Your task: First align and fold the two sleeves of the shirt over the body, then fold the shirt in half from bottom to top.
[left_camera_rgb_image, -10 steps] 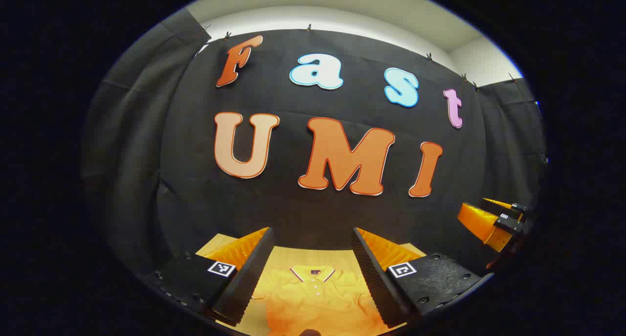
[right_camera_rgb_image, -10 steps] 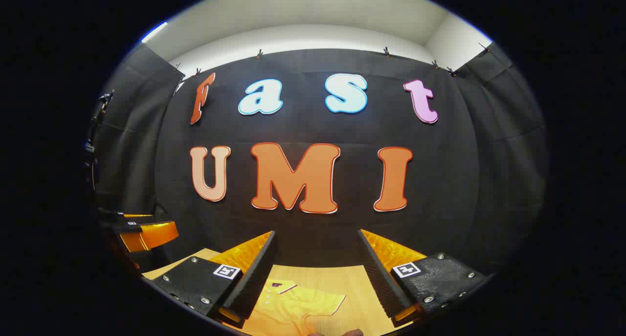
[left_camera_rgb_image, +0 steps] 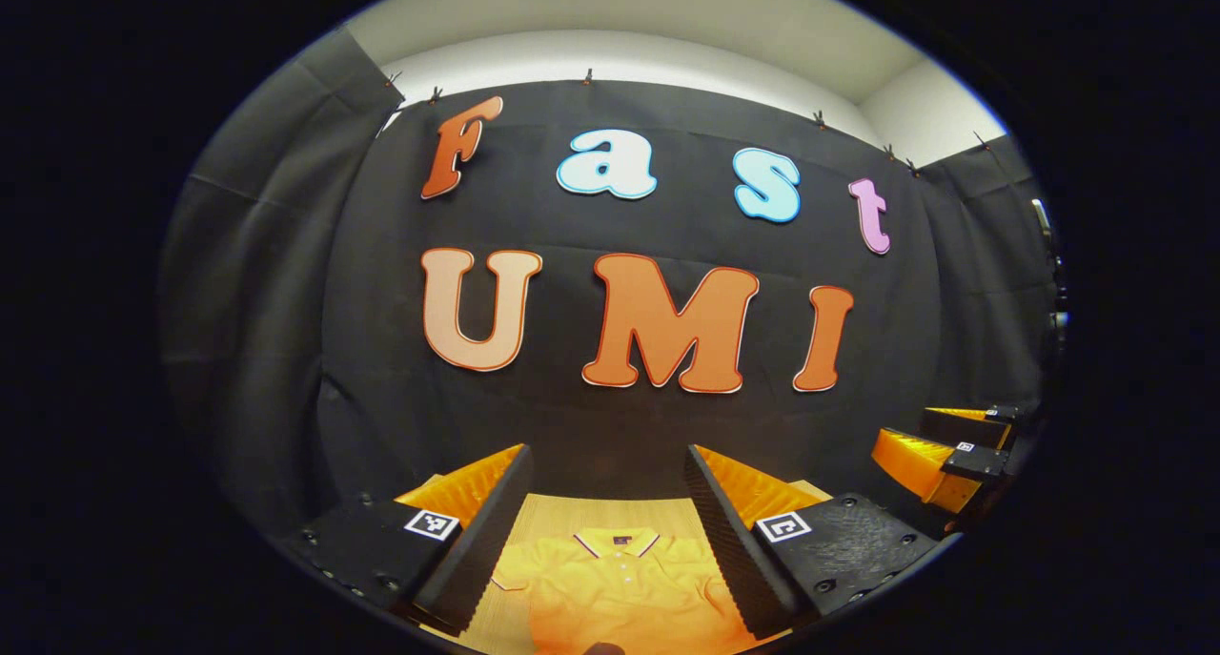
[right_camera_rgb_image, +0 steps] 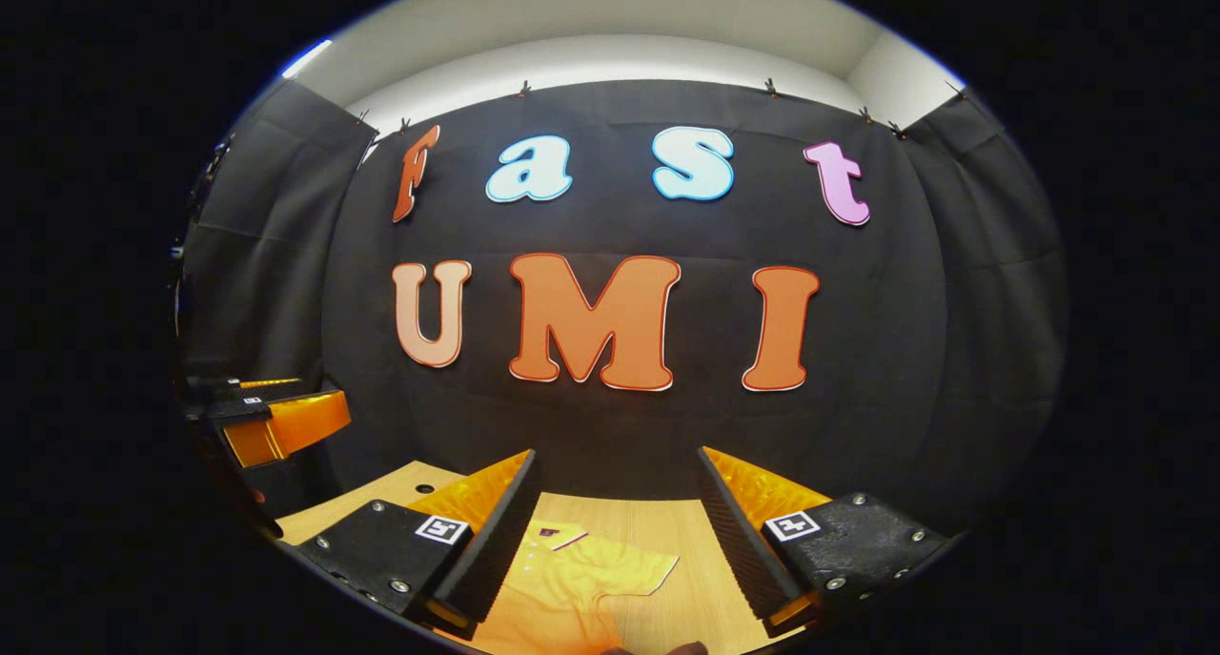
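Orange short-sleeved polo shirt (left_camera_rgb_image: 620,593) with a striped collar lies flat on the light wooden tabletop (right_camera_rgb_image: 667,521), collar end toward the black cloth back wall (left_camera_rgb_image: 591,426), hem end toward the person, so its long axis runs near-to-far. Left gripper (left_camera_rgb_image: 608,517) hangs above the shirt with jaws spread wide, holding nothing; in the left gripper view the collar sits between the fingers, body below and ahead. Right gripper (right_camera_rgb_image: 618,517) also has jaws spread and empty; in the right gripper view the shirt lies low and left of centre, its sleeve (right_camera_rgb_image: 634,571) spread out onto bare wood. Neither sleeve looks folded yet, so I judge the task at its start. Each sleeve lies down and forward from its own gripper; right gripper looks better lined up on its sleeve, left one sits over the shirt's midline and would need to shift outward. Nothing on the tabletop near the shirt blocks a descent. Each gripper sees the other off to the side, well apart from the shirt.
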`<state>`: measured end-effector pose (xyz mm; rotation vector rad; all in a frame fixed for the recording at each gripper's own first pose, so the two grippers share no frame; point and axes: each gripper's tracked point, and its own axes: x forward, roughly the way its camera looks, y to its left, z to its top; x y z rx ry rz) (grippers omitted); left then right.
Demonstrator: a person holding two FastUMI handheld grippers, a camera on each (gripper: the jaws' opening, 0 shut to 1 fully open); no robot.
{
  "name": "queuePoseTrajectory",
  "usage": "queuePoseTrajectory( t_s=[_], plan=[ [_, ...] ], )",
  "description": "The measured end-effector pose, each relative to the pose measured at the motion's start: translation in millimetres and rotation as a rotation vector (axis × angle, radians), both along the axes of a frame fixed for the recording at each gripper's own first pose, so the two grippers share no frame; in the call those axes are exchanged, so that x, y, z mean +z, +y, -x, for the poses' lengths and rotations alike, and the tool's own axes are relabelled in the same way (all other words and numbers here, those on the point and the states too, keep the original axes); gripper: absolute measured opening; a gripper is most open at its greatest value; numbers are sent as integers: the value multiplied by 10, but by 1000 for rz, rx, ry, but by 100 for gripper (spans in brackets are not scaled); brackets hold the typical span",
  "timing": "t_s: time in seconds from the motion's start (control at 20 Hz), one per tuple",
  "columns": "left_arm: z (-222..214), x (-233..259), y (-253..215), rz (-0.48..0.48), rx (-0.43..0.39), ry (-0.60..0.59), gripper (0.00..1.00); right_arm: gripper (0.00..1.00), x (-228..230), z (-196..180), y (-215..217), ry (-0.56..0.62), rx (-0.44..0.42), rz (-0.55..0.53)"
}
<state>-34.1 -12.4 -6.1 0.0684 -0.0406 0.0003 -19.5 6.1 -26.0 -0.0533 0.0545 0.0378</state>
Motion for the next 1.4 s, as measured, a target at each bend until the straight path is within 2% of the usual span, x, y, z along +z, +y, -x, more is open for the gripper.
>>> queuePoseTrajectory(
  t_s=[0.1,0.2,0.3,0.35,0.45,0.6,0.65,0.9,1.05,1.25,1.35,1.4],
  plan=[
    [64,-45,-74,-12,-18,-12,95,98,-41,30,-18,-12,-10,17],
    [87,-148,-103,-20,-29,12,97,98,-111,16,-30,-1,-21,0],
    [139,-153,-105,-15,-42,12,95,98,-184,13,-38,16,-20,-20],
    [145,-166,-60,-7,-38,8,97,98,-231,-6,-114,20,-38,-11],
    [176,-235,9,1,-36,20,95,98,-369,-54,-253,48,-77,22],
    [242,-235,129,-43,-31,11,98,98,-566,-122,-413,101,-126,45],
    [259,-245,131,-55,-40,10,95,98,-623,-155,-489,116,-152,46],
    [364,-290,322,-68,-49,6,97,98,-973,-353,-719,210,-229,37],
    [325,-337,373,-61,-6,14,98,98,-1336,-513,-704,284,-189,22],
    [281,-223,437,-88,95,-27,98,98,-2018,-793,-624,452,-124,-14],
    [214,-270,445,-92,136,-20,95,98,-2325,-940,-657,534,-108,-12],
    [194,-303,462,-91,160,-12,97,98,-2455,-990,-672,577,-99,-14]
  ],
)
